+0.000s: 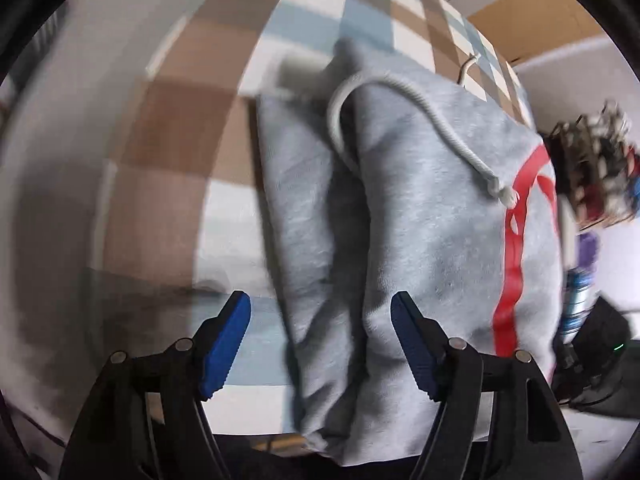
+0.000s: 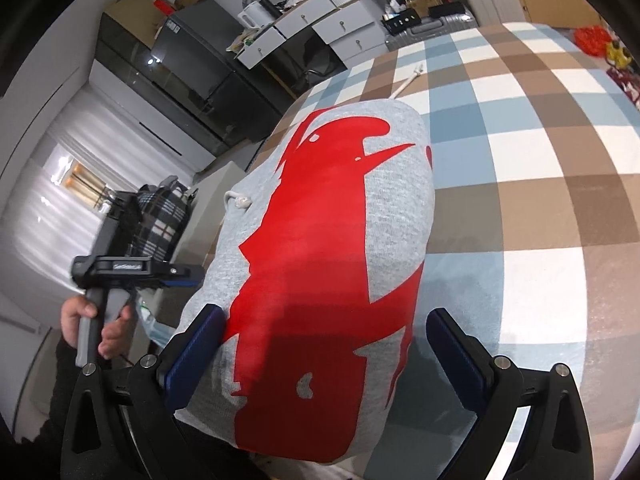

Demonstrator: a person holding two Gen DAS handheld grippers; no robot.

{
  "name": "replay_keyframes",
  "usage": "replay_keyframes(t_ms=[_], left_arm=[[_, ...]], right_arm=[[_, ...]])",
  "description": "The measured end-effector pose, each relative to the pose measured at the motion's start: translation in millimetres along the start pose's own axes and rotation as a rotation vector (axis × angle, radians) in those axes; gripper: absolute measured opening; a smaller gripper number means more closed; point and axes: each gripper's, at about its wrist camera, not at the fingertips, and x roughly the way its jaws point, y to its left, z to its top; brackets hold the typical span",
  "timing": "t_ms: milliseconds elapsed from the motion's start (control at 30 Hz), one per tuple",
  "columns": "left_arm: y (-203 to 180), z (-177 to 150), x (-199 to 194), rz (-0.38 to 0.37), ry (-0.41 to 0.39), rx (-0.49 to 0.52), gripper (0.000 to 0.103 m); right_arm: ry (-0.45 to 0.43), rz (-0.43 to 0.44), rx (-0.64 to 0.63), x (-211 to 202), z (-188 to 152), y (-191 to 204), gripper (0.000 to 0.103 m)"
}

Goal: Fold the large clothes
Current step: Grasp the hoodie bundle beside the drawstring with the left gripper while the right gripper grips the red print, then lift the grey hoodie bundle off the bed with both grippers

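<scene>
With my left claw [image 1: 320,344] standing wide and empty over the near edge of the grey hoodie [image 1: 400,220], I judge the fold nearly complete and the step now to be tidying the bundle. The garment lies folded into a thick packet at the centre of both views, on the checked bed cover [image 2: 540,160], its white drawstring [image 1: 436,120] looping across the top in the left wrist view and its red print [image 2: 316,240] facing up in the right one. My right claw [image 2: 324,356] is also wide, its blue pads straddling the near end of the packet; the left pad [image 2: 196,348] looks close against the cloth, though I cannot tell if it touches. To do this well I would press lightly, keep the cord tucked, and avoid dragging the top layer askew. Upper left of the right view holds dark cabinets [image 2: 188,64] and white drawers [image 2: 320,20] piled with clutter; at lower left a hand [image 2: 96,328] grips the other rig's handle.
</scene>
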Motion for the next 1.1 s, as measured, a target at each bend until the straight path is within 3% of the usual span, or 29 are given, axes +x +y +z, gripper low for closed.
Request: replay_keyframes(t_ms=[67, 100, 200, 533, 600, 733, 833, 1100], left_arm=[[6.3, 2.2, 14.0, -0.019, 0.038, -0.034, 0.068], [4.5, 2.7, 15.5, -0.037, 0.029, -0.025, 0.082], [-5.4, 6.5, 26.1, -0.052, 0.019, -0.007, 0.087], [-53.9, 14.7, 49.7, -0.054, 0.038, 0.164, 0.086], [-63.9, 17.4, 53.7, -0.041, 0.045, 0.191, 0.083], [-82.7, 25.8, 62.6, -0.021, 0.062, 0.220, 0.083], [-98.2, 35.7, 69.9, -0.016, 0.070, 0.235, 0.083], [-116.5, 44.4, 74.0, -0.008, 0.109, 0.276, 0.083]], right_arm=[[-0.003, -0.006, -0.007, -0.4, -0.1, 1.4, 0.101], [-0.005, -0.009, -0.011, -0.8, -0.3, 2.1, 0.101], [-0.005, -0.009, -0.012, -1.0, -0.5, 2.1, 0.101], [-0.020, -0.024, -0.027, -6.2, -0.6, 4.8, 0.100], [-0.016, 0.011, -0.037, -9.4, -1.5, 7.2, 0.083], [-0.009, 0.004, -0.055, -15.3, -2.3, 8.8, 0.078], [0.011, 0.035, -0.038, -15.6, -1.3, 3.6, 0.078], [0.121, 0.257, 0.129, -17.6, -9.5, -36.7, 0.080]])
